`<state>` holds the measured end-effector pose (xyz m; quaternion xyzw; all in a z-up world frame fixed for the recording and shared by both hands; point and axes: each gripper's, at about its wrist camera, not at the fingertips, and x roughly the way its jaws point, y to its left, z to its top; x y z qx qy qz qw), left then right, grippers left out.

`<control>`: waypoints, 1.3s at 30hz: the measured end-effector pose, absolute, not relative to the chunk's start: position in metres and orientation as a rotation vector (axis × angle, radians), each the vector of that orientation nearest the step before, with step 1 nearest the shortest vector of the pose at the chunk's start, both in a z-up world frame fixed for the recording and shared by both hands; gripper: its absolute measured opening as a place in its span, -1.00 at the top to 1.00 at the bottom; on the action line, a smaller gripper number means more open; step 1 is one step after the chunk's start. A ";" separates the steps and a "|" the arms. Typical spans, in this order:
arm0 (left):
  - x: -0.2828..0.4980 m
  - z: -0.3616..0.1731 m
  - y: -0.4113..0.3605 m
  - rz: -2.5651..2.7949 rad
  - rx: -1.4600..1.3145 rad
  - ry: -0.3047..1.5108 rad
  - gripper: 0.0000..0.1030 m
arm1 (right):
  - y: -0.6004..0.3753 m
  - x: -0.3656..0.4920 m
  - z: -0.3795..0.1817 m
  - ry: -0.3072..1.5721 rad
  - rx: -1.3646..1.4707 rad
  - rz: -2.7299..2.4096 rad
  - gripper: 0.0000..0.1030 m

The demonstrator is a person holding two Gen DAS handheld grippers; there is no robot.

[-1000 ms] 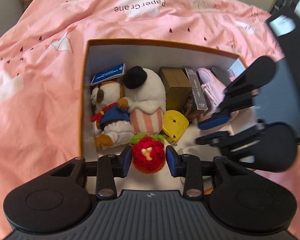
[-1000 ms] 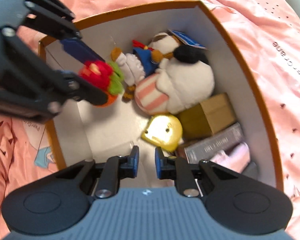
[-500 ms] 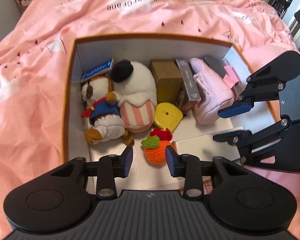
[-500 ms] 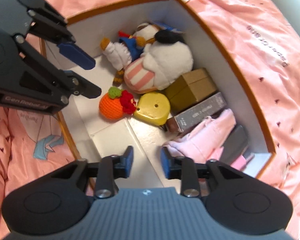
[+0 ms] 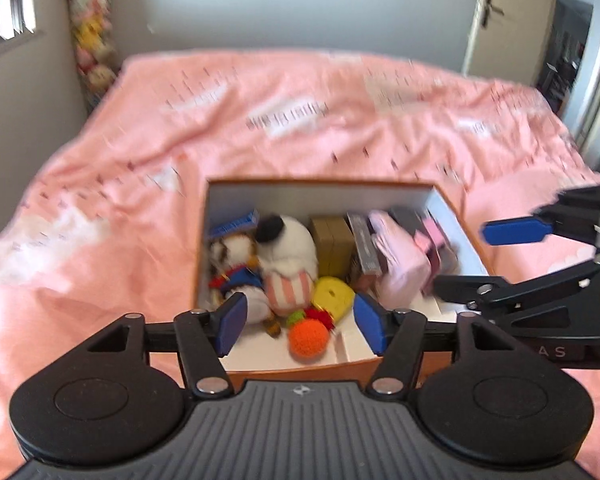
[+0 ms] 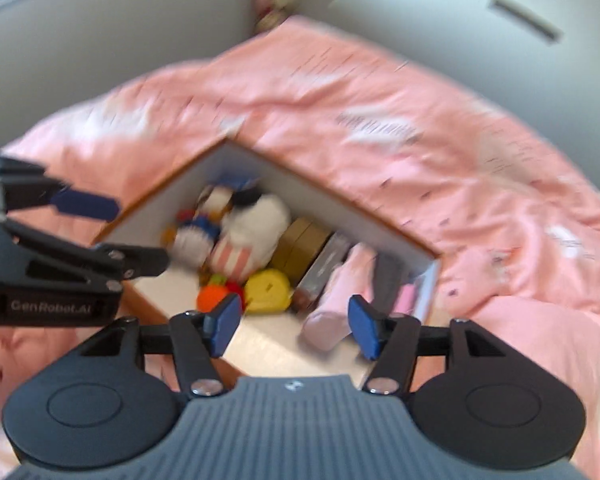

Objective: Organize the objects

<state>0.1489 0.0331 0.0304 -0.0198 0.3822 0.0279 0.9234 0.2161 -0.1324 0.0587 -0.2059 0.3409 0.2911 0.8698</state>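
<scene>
An orange-rimmed box (image 5: 320, 196) with white walls sits on the pink bed. A crocheted orange and red toy (image 5: 308, 338) lies on its floor near the front, beside a yellow piece (image 5: 332, 296). My left gripper (image 5: 300, 322) hovers above the box's near edge; its jaws are opening and nothing is between them. My right gripper (image 6: 296, 322) hangs over the box's right part, jaws also opening and empty. Each gripper shows in the other's view: the right gripper (image 5: 480, 258) and the left gripper (image 6: 140, 232). In the right wrist view the box (image 6: 296, 190) and the toy (image 6: 212, 296) are blurred.
Packed in the box are a dog plush (image 5: 232, 264), a white plush with a striped base (image 5: 288, 256), a brown carton (image 5: 332, 244), a grey book and a pink pouch (image 5: 400, 260). The pink bedspread (image 5: 300, 120) surrounds it. A door (image 5: 500, 16) stands at the back right.
The left gripper let go of the crocheted toy, which now lies on the box floor. Both grippers rose and drew back from the box, and their jaws spread wider.
</scene>
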 end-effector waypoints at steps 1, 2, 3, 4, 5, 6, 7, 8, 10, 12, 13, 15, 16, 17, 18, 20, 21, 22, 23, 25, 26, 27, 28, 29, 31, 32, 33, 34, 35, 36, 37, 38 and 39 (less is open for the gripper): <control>0.142 0.034 0.031 0.083 -0.029 0.746 -0.48 | -0.136 0.207 0.062 0.670 -0.415 0.575 -0.26; 0.134 0.038 0.028 0.103 -0.018 0.707 -0.51 | -0.141 0.197 0.066 0.631 -0.393 0.537 -0.30; 0.127 0.042 0.026 0.121 -0.008 0.673 -0.58 | -0.145 0.188 0.070 0.597 -0.366 0.504 -0.34; 0.119 0.046 0.024 0.132 0.002 0.643 -0.61 | -0.149 0.181 0.069 0.567 -0.336 0.480 -0.35; 0.112 0.049 0.022 0.135 0.011 0.616 -0.62 | -0.153 0.173 0.072 0.545 -0.306 0.457 -0.36; 0.105 0.052 0.020 0.135 0.018 0.593 -0.64 | -0.158 0.165 0.074 0.526 -0.271 0.425 -0.43; 0.099 0.055 0.019 0.137 0.024 0.576 -0.66 | -0.163 0.157 0.078 0.505 -0.238 0.391 -0.51; 0.093 0.058 0.017 0.137 0.030 0.561 -0.70 | -0.167 0.150 0.080 0.481 -0.203 0.361 -0.53; 0.082 0.060 0.015 0.145 0.047 0.529 -0.72 | -0.175 0.135 0.082 0.448 -0.136 0.298 -0.62; 0.073 0.061 0.013 0.159 0.068 0.513 -0.72 | -0.180 0.120 0.084 0.408 -0.098 0.270 -0.72; 0.068 0.061 0.013 0.161 0.074 0.502 -0.72 | -0.180 0.113 0.084 0.390 -0.090 0.255 -0.73; 0.063 0.057 0.014 0.172 0.075 0.494 -0.72 | -0.179 0.100 0.081 0.361 -0.084 0.218 -0.76; 0.062 0.055 0.015 0.174 0.068 0.501 -0.72 | -0.178 0.095 0.079 0.347 -0.079 0.201 -0.77; 0.061 0.052 0.018 0.172 0.056 0.511 -0.72 | -0.178 0.090 0.076 0.332 -0.072 0.187 -0.77; 0.060 0.050 0.020 0.169 0.039 0.518 -0.72 | -0.178 0.085 0.075 0.320 -0.068 0.182 -0.77; 0.059 0.044 0.024 0.165 0.009 0.533 -0.72 | -0.176 0.080 0.070 0.311 -0.069 0.179 -0.78; 0.059 0.040 0.026 0.162 0.004 0.541 -0.72 | -0.173 0.080 0.067 0.317 -0.078 0.182 -0.78; 0.060 0.037 0.027 0.161 0.000 0.550 -0.72 | -0.171 0.080 0.064 0.328 -0.089 0.187 -0.78; 0.060 0.033 0.028 0.159 -0.005 0.560 -0.72 | -0.168 0.081 0.061 0.340 -0.099 0.191 -0.78; 0.062 0.025 0.030 0.149 -0.019 0.585 -0.72 | -0.164 0.085 0.053 0.367 -0.118 0.196 -0.78; 0.062 0.021 0.031 0.143 -0.032 0.601 -0.72 | -0.162 0.087 0.049 0.380 -0.124 0.196 -0.78; 0.064 0.018 0.032 0.138 -0.044 0.616 -0.72 | -0.161 0.087 0.045 0.389 -0.129 0.196 -0.78; 0.064 0.014 0.033 0.138 -0.052 0.629 -0.72 | -0.161 0.089 0.042 0.399 -0.133 0.196 -0.78; 0.065 0.010 0.033 0.141 -0.053 0.641 -0.72 | -0.160 0.090 0.039 0.409 -0.137 0.194 -0.78; 0.067 0.004 0.032 0.144 -0.042 0.661 -0.72 | -0.160 0.093 0.034 0.423 -0.140 0.188 -0.78; 0.068 0.002 0.031 0.145 -0.041 0.671 -0.72 | -0.160 0.094 0.032 0.428 -0.139 0.187 -0.78; 0.069 0.000 0.031 0.143 -0.044 0.678 -0.72 | -0.161 0.096 0.031 0.433 -0.137 0.186 -0.78; 0.069 -0.001 0.031 0.140 -0.048 0.684 -0.72 | -0.161 0.098 0.030 0.438 -0.135 0.185 -0.78; 0.070 -0.002 0.031 0.138 -0.053 0.689 -0.72 | -0.162 0.099 0.028 0.443 -0.133 0.183 -0.78; 0.071 -0.003 0.031 0.136 -0.055 0.692 -0.72 | -0.162 0.100 0.028 0.447 -0.130 0.183 -0.78; 0.071 -0.003 0.030 0.134 -0.055 0.695 -0.72 | -0.162 0.100 0.027 0.451 -0.128 0.181 -0.78; 0.071 -0.004 0.030 0.137 -0.056 0.696 -0.72 | -0.162 0.101 0.026 0.454 -0.127 0.180 -0.78; 0.071 -0.004 0.030 0.139 -0.055 0.697 -0.72 | -0.162 0.100 0.026 0.455 -0.126 0.180 -0.78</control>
